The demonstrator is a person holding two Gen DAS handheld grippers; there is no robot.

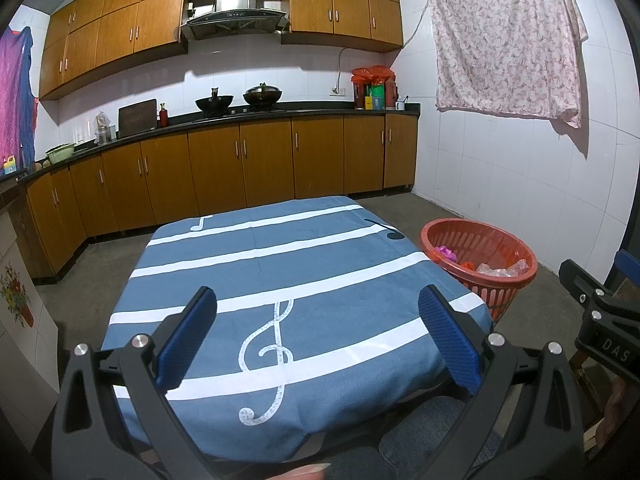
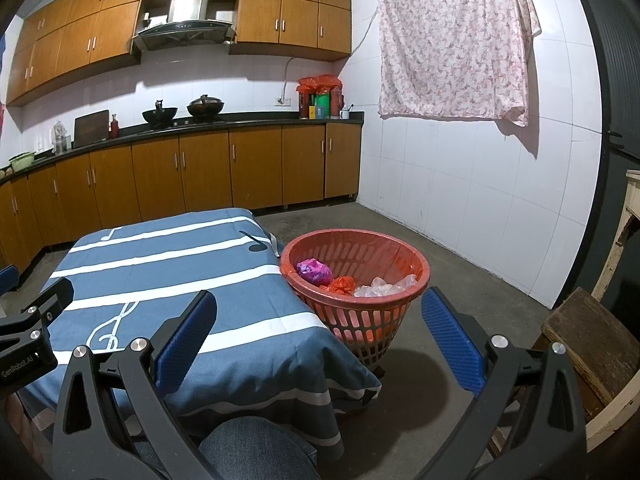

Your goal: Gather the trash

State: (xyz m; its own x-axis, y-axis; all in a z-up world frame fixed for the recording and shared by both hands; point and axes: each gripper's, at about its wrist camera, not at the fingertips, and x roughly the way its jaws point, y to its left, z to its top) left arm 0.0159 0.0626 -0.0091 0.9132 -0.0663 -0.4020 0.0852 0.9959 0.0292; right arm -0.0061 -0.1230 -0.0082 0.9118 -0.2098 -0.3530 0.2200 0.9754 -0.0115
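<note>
my left claw [image 1: 316,332] wide open, empty, over the table [image 1: 280,280] | my right claw [image 2: 320,334] wide open, empty, at the table's corner | trash bags already in the red basket [image 2: 356,280] just beside the table | risk: a careless swing could snag the cloth or tip the basket

The right gripper [image 2: 318,324] hangs with its jaws spread wide and nothing between them, above the near corner of a counter [image 2: 168,280] draped in blue-and-white music-note cloth. Just beside that counter stands a red basket [image 2: 400,308] on the concrete floor [image 2: 460,272], holding a purple bag [image 2: 314,271], a red bag [image 2: 340,284] and clear plastic [image 2: 384,287].
</note>
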